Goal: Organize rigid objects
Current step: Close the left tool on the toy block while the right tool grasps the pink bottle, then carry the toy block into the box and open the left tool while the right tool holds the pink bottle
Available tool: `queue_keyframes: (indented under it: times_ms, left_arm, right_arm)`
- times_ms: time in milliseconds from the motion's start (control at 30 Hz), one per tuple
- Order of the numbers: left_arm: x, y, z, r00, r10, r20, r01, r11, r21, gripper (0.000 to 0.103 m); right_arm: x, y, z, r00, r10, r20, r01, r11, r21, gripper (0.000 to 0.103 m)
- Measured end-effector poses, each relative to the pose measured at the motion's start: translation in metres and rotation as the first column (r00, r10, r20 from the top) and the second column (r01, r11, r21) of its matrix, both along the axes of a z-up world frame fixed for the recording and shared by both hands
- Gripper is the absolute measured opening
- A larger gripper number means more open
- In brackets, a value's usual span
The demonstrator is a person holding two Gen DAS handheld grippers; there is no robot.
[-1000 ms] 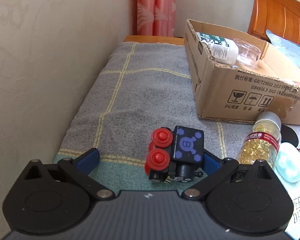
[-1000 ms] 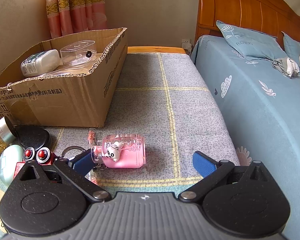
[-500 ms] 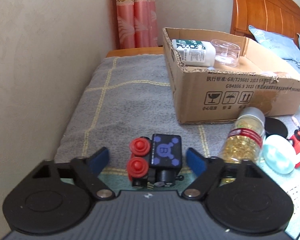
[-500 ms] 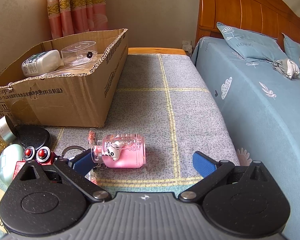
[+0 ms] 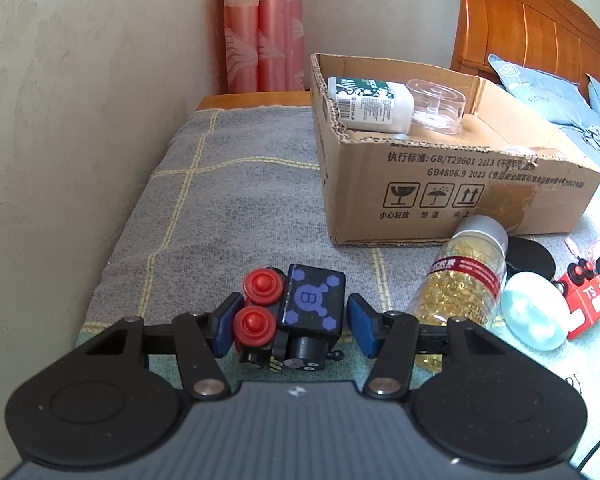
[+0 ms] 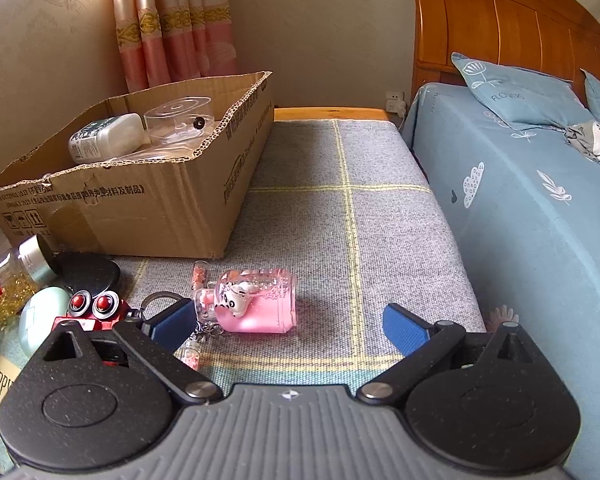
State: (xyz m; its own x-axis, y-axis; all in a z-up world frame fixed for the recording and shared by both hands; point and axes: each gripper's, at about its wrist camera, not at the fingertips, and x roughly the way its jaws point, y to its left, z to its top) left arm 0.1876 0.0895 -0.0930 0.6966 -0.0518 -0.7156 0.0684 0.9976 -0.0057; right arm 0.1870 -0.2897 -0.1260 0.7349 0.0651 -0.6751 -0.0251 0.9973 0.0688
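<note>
Toys and bottles lying by the cardboard box

A black robot toy (image 5: 296, 316) with red eyes sits between the left hand-held gripper (image 5: 290, 322) pads; a pink bottle (image 6: 256, 304) lies on its side between the right hand-held gripper (image 6: 288, 322) pads, near the left one.

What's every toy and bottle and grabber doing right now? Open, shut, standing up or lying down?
Left gripper: closing, toy robot between its jaws.
Right gripper: wide, starting to close, pink jar just ahead.
Toy robot: resting on the blanket.
Pink jar: lying on its side.
Gold-capsule bottle: lying down, cap on.
Cardboard box: open on top.
White bottle: lying inside the box.
</note>
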Motion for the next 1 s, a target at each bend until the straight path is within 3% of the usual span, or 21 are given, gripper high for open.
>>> queue_keyframes:
  times_ms: [467,733,1000]
  left_arm:
    - [0.001,0.002,-0.001,1.0,-0.005,0.0,0.005,1.0,-0.007,0.055]
    - [0.001,0.003,0.005,0.999,-0.043,-0.024,0.043,0.999,0.004,0.051]
    - [-0.011,0.005,0.028,0.997,-0.079,-0.025,0.08,0.997,0.012,0.049]
  right_arm:
    - [0.002,0.028,0.007,0.998,0.064,0.021,-0.062,0.996,-0.071,0.056]
    - [-0.002,0.031,0.017,0.99,0.144,-0.005,-0.143,0.982,-0.122,0.056]
    - [-0.01,0.034,0.053,0.956,0.294,-0.01,-0.291,0.937,-0.193,0.056]
